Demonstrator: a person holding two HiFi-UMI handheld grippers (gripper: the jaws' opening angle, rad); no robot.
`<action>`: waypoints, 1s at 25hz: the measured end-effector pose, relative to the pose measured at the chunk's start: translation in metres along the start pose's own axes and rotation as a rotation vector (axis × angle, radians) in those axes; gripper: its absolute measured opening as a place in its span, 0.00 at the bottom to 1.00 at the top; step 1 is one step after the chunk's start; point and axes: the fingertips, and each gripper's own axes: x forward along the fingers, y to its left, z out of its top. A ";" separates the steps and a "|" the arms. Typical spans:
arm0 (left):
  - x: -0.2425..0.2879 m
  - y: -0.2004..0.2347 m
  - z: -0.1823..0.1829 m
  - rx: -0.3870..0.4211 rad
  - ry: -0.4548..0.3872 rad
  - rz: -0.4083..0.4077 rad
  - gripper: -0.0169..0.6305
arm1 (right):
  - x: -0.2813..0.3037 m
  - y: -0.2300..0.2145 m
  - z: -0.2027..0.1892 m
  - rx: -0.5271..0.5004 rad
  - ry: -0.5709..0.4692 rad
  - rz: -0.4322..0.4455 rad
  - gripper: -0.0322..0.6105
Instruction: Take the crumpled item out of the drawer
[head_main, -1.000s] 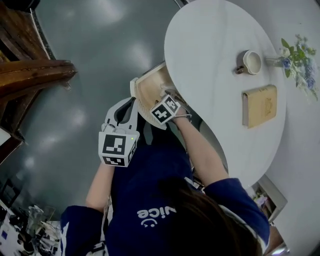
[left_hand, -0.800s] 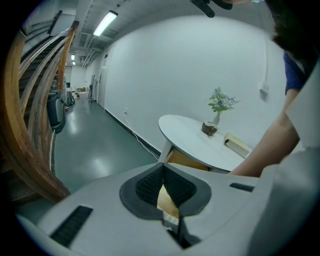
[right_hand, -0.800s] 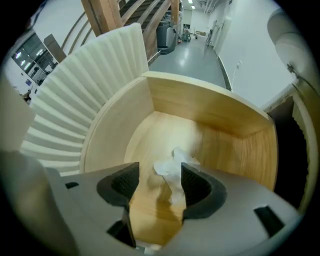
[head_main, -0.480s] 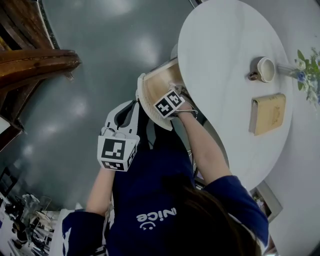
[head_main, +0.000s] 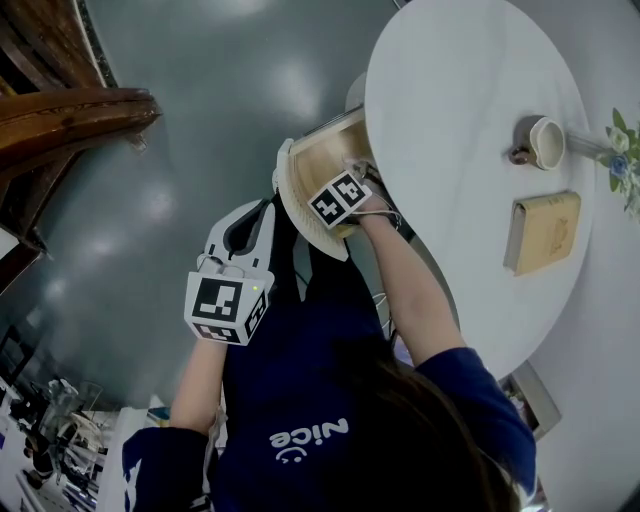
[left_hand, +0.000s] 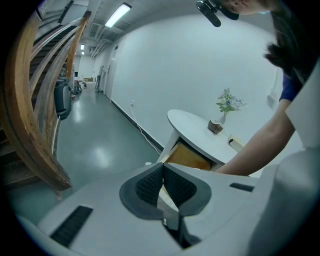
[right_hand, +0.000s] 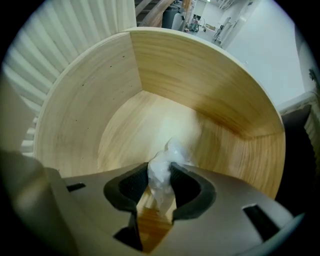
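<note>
Two grippers are in view, and only one is working. Left of the drawer (head_main: 312, 160), the left gripper (head_main: 250, 222) hangs over the grey floor, well clear of the drawer's front. Its jaws are pressed together on nothing, and it has barely shifted in the last second.

Inside the drawer, the right gripper (right_hand: 160, 182) has stayed low over the wooden bottom. The change is at its jaws: wide a moment ago, they are now closing. The crumpled item (right_hand: 167, 156), a white wad, stands between them, with both pads already touching its sides. It is still down in the drawer, near the middle of the wooden floor. The grasp seems to be just forming, so the lift up and out over the drawer's rim is still to come.

Right of the drawer, the round table (head_main: 460, 90) with its cup (head_main: 545, 142) and book (head_main: 545, 232) takes no part.
</note>
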 end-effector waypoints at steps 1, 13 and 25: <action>0.000 0.001 -0.001 -0.003 0.001 -0.001 0.03 | 0.000 -0.001 0.001 0.000 0.002 -0.002 0.28; -0.003 0.001 -0.005 -0.044 0.006 -0.018 0.03 | -0.016 0.006 0.006 0.013 -0.058 -0.006 0.19; -0.009 -0.006 0.014 -0.018 -0.037 -0.009 0.03 | -0.068 0.021 0.023 0.068 -0.197 0.026 0.19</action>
